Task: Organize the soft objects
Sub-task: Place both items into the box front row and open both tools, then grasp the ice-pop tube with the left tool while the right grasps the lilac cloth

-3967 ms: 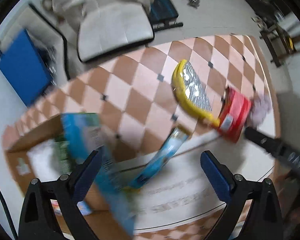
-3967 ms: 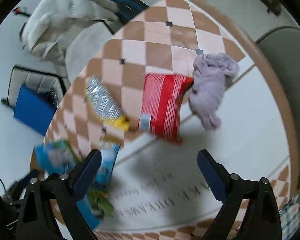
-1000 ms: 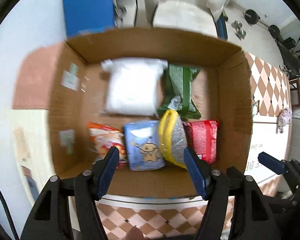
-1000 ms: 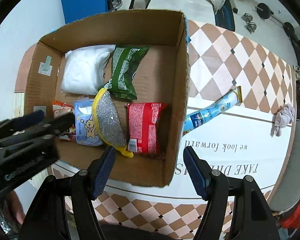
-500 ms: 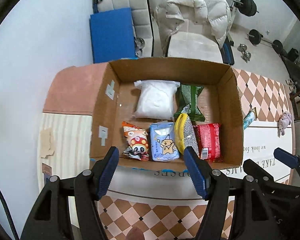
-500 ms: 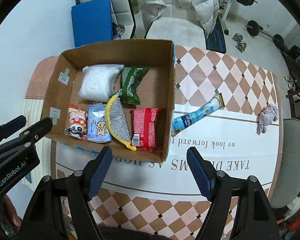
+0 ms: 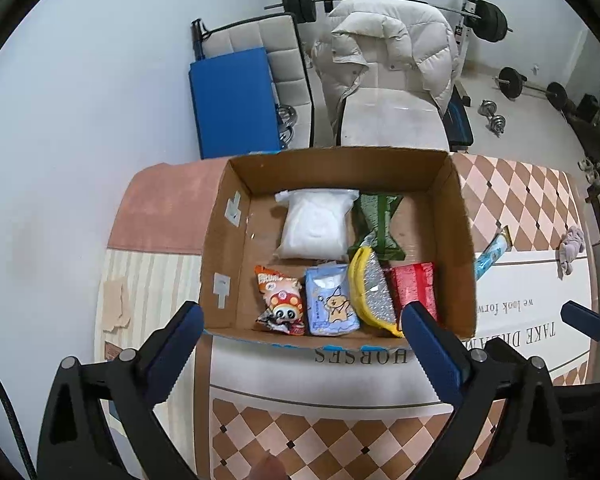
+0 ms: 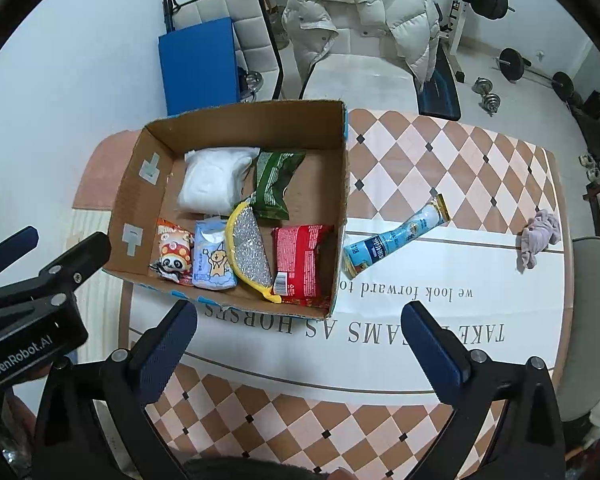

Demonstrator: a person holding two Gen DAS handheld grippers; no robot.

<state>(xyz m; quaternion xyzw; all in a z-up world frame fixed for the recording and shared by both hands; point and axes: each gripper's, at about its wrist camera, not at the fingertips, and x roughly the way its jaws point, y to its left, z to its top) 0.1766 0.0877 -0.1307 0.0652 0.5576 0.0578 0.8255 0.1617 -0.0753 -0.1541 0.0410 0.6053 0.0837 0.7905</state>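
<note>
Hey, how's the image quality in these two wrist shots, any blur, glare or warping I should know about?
Left wrist view: sharp, even lighting, strong fisheye bending with black corners; the cardboard box walls bow. Right wrist view: equally crisp, the tablecloth lettering is readable though upside down, small glints on the silver-and-yellow pouch, soft shadows only.

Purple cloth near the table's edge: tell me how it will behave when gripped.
The purple cloth lies crumpled with a tail trailing, so it probably hangs floppy. It looks thin, likely light. On the smooth table, a push may drag it rather than roll it.
</note>
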